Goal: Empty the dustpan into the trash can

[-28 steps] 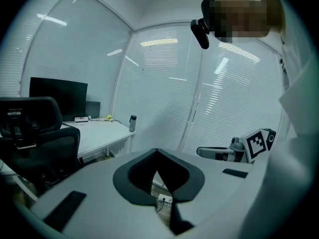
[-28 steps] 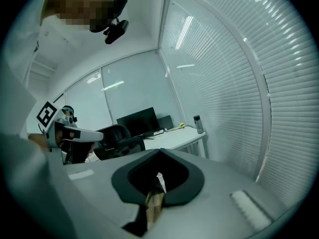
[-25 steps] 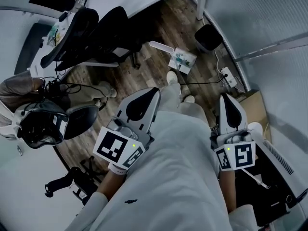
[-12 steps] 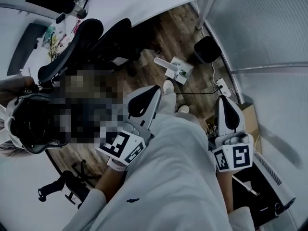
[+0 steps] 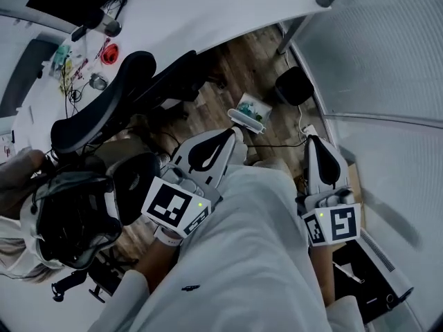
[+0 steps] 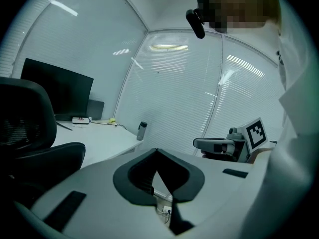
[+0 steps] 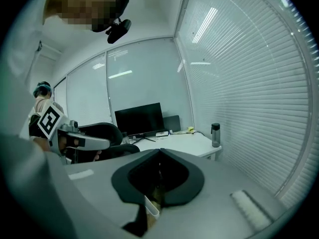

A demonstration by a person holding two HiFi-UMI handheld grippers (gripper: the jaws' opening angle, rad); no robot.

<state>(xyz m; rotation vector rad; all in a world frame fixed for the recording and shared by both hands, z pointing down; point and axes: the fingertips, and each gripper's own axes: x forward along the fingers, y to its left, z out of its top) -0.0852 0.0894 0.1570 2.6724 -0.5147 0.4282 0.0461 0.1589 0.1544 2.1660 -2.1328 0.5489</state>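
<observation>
Nearest the camera, both tools are held level in front of the person's white coat [image 5: 256,254]. The left gripper [image 5: 234,137] is seen with its jaws brought fully together and nothing between them. The right gripper [image 5: 315,141] is likewise closed and empty. Neither tool is touching anything.

On the wooden floor [image 5: 239,57] just beyond the tips lies the dustpan [image 5: 253,106], with some green and white litter in it. It is placed ahead of and between the two grippers, and in the head view much closer to the tips of the left one. A white bar [image 5: 246,122], judged to be its handle, lies along the near edge. Its long axis runs across the line of approach, from upper left to lower right, not toward the person. A grip on it would therefore probably need a gripper opened and turned across that bar, and lowered to the floor.

Farther on and to the right, the black trash can [image 5: 292,86] stands by the desk leg, well apart from the grippers. It lies on the right gripper's side. A power strip [image 5: 309,131] is seen on the floor between it and that gripper.

Beyond are a black office chair [image 5: 104,109] and the white desk [image 5: 208,12].
</observation>
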